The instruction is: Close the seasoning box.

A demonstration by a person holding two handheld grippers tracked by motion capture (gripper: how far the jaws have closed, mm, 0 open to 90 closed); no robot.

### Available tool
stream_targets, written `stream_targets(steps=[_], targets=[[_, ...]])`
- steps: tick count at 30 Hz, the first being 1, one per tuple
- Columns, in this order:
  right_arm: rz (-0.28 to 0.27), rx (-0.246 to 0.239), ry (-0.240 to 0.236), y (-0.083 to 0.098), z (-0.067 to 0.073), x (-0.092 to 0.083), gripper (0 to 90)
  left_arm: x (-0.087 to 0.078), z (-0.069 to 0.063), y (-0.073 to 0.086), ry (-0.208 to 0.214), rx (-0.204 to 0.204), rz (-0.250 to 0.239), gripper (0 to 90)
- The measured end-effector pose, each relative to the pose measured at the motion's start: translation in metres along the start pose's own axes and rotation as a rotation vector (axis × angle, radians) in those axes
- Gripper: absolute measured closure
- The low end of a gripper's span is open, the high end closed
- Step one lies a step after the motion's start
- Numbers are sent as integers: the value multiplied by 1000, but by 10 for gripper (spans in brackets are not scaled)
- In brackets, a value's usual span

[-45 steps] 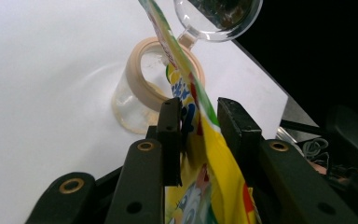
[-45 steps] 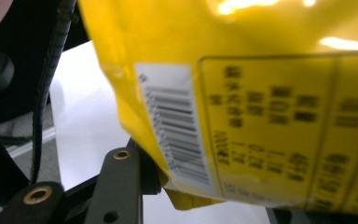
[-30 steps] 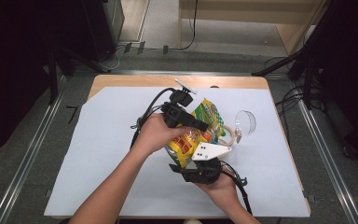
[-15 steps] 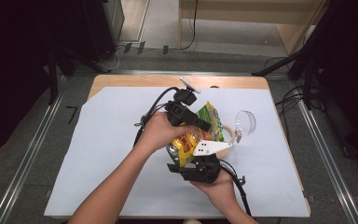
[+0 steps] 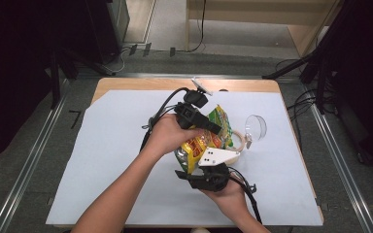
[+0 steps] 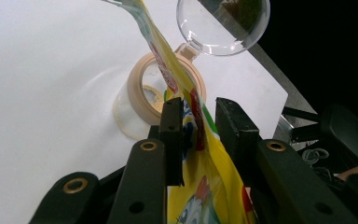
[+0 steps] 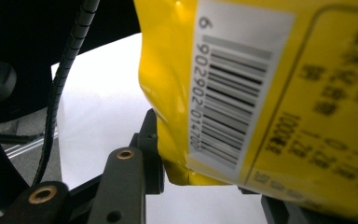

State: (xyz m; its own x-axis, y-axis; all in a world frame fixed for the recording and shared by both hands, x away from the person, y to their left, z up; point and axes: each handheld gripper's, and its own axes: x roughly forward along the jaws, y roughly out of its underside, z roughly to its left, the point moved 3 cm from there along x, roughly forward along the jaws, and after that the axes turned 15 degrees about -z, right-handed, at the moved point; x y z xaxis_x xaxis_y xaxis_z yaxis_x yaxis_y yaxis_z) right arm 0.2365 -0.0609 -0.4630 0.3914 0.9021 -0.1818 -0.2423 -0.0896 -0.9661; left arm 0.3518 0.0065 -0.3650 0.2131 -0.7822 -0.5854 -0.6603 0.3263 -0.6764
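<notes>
A yellow and green snack bag (image 5: pixel 209 138) hangs above the white sheet, stretched between both grippers. My left gripper (image 5: pixel 201 121) comes from the far side. The bag's top edge (image 6: pixel 200 140) runs between its jaws, which have just been closing and press on it. My right gripper (image 5: pixel 209 167) takes the bag's lower corner from the near side. Its left pad (image 7: pixel 151 154) touches the barcode end of the bag (image 7: pixel 223 93), and its jaws have been closing too. The other pad is hidden behind the bag.
A clear cup with a beige rim (image 5: pixel 238 141) lies on its side just right of the bag, its mouth facing my left gripper (image 6: pixel 140 93). A clear dome lid (image 5: pixel 255 126) lies beyond it. White paper (image 5: pixel 107 160) covers the table; cables trail from both grippers.
The left hand and the bag's top have shifted slightly to the right, toward the cup. The right hand has stayed where it was.
</notes>
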Motion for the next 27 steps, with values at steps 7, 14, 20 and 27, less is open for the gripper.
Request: stream_targets(steps=[7,14,20,27], targets=[[-25,44,8,-2,-2,1,644,0,-1,-4,-6,-4,-7,707],[-30,52,24,-3,-3,1,645,-4,-5,-4,-19,5,-15,674],[-41,66,22,-5,-4,1,642,-6,-2,-5,-39,19,-15,753],[-32,60,14,-5,-5,3,643,-8,-4,-4,-39,42,-28,773]])
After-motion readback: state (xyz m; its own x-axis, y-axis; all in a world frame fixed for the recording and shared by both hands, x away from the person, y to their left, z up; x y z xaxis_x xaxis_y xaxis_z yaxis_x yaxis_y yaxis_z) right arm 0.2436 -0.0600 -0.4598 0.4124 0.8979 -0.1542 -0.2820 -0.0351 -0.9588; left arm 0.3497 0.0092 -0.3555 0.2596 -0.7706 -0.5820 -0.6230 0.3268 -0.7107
